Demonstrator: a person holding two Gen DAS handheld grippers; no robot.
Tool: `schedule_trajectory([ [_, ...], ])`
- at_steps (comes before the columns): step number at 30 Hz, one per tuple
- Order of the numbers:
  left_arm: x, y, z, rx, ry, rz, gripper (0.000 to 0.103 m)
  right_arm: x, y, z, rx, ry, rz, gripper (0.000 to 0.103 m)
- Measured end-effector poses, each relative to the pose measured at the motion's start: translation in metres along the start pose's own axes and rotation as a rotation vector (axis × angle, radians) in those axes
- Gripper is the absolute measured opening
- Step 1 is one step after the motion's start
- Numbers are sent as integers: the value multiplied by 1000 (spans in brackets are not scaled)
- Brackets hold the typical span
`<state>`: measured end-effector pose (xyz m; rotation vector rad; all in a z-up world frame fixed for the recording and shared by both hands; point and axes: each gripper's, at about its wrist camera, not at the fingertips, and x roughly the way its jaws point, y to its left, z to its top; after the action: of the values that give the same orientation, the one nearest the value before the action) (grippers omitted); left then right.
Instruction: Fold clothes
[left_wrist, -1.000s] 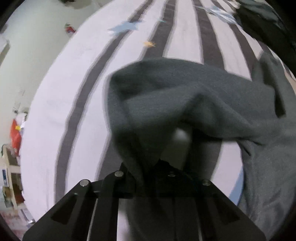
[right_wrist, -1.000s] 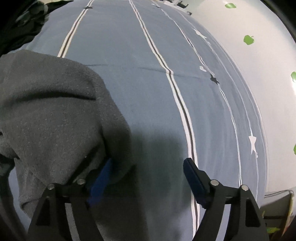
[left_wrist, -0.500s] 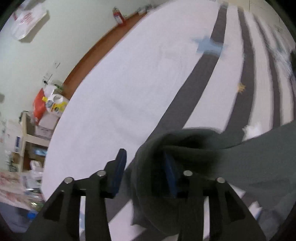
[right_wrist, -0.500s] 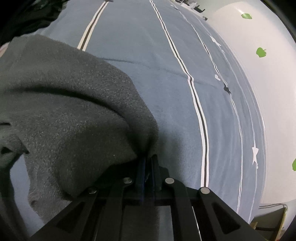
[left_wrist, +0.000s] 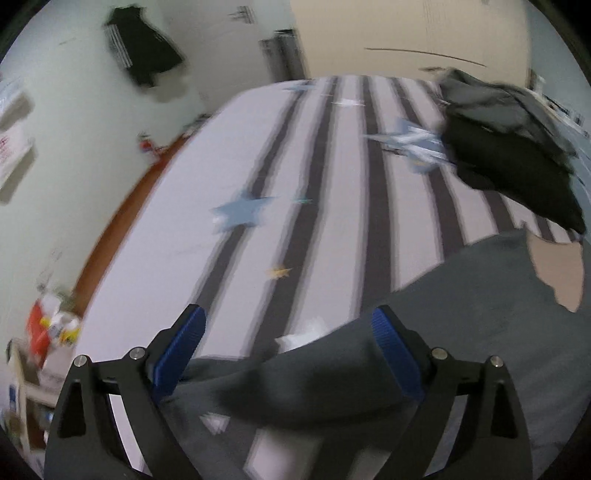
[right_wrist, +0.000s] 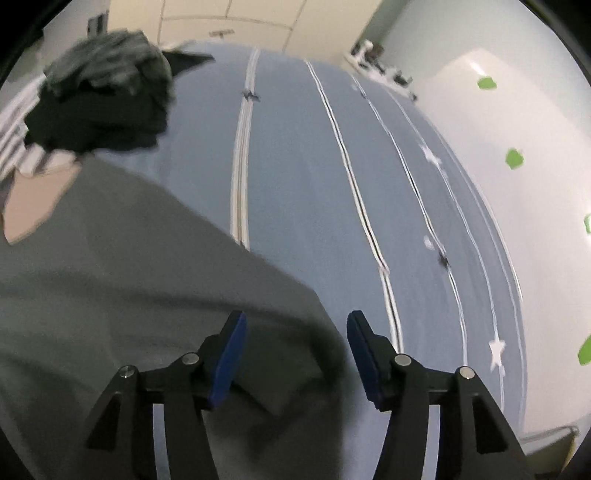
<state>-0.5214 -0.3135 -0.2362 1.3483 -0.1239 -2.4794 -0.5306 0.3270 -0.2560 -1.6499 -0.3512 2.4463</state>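
Where the grey garment (left_wrist: 480, 332) edge ends, both grippers' fingers (left_wrist: 181, 347) (right_wrist: 229, 354) wide apart, gripping nothing, bare striped bedsheet (left_wrist: 314, 184) beyond

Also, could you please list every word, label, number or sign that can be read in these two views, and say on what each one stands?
None can be read.
White paper on the wall, left wrist view: red marks, too blurred.
Packages on the shelf: print too blurred.
Green stickers on the wall: shapes only, no words.
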Motion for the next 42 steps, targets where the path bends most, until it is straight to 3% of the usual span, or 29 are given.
schedule_trajectory([
  [7, 50, -92, 29, 89, 68, -155, 86, 25, 53, 54, -27, -48, 180, 55],
  [11, 67, -113, 25, 70, 75, -224, 84, 39, 82, 85, -43, -73, 278, 55],
  [14, 84, -126, 27, 77, 107, -237, 78, 59, 91, 98, -41, -52, 293, 55],
  [16, 96, -134, 23, 100, 141, -246, 56, 78, 89, 101, -30, -23, 285, 55],
  [17, 102, -137, 21, 107, 158, -247, 51, 86, 88, 102, -24, -8, 283, 55],
  [19, 100, -144, 19, 118, 152, -267, 21, 96, 88, 103, -4, 20, 292, 55],
  [21, 96, -152, 19, 136, 142, -256, 7, 98, 84, 102, 27, 20, 309, 53],
  [27, 95, -145, 28, 86, 136, -179, 6, 95, 79, 101, 52, 9, 317, 50],
  [28, 95, -142, 27, 90, 130, -136, 0, 94, 79, 102, 49, 3, 312, 50],
  [30, 95, -136, 25, 100, 115, -47, 0, 93, 81, 102, 41, -7, 298, 50],
  [36, 81, -106, 20, -9, 105, -186, 3, 95, 82, 93, 45, -11, 298, 50],
  [42, 63, -173, 27, 121, 92, -374, 9, 75, 90, 91, 34, -84, 360, 50],
])
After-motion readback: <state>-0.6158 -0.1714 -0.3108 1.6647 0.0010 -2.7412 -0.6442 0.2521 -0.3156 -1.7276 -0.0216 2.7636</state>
